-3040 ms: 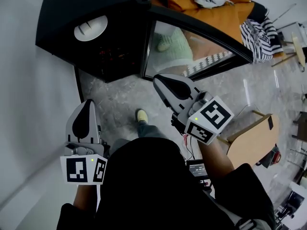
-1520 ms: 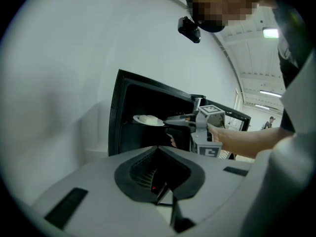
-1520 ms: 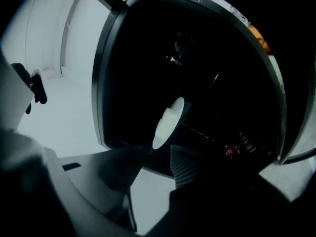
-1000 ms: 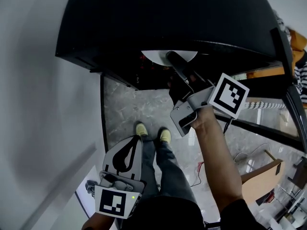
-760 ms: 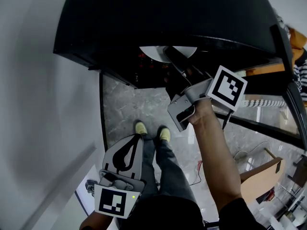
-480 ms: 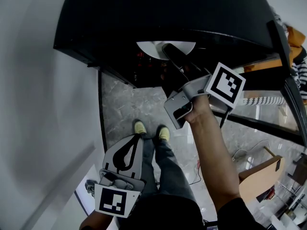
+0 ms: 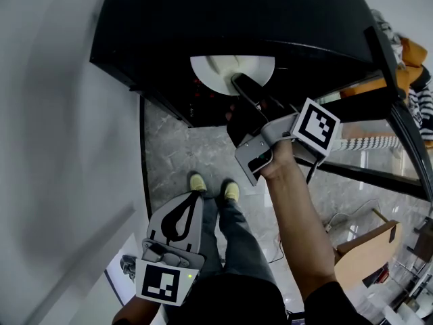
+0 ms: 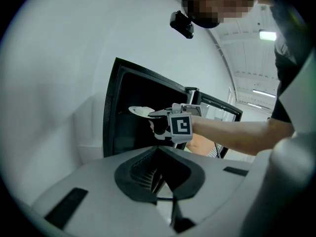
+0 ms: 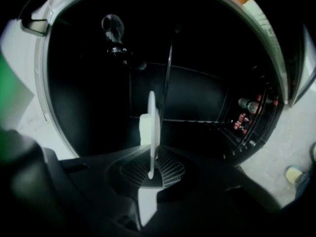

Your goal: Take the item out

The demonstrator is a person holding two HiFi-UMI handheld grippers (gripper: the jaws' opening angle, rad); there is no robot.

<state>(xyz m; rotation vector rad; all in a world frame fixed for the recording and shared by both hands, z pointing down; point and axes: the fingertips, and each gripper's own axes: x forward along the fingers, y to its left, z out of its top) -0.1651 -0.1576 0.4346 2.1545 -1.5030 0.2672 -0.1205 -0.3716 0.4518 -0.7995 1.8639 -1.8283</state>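
Note:
A white plate [image 7: 223,73] with a pale lump on it sits at the open front of a black cabinet [image 7: 203,19]. My right gripper [image 7: 238,81] reaches into the opening. Its jaws are closing, with the plate's near rim between the pads. In the right gripper view the plate [image 9: 151,127] shows edge-on, pinched by the ridged pads of the gripper [image 9: 150,169]. The left gripper view shows the same plate [image 8: 138,111] held level at the cabinet mouth. My left gripper [image 7: 193,196] hangs low by the person's legs, shut and holding nothing.
The cabinet's glass door [image 7: 379,134] stands open to the right of my right arm. Small red-capped bottles [image 9: 244,117] and wire shelf rails line the inside. A grey wall runs along the left. The person's yellow shoes [image 7: 198,181] stand on the marble floor.
The right gripper has gone into the cabinet and its jaws have come together on the plate's rim. More of the plate now shows beyond the cabinet's edge. The left gripper stays low.

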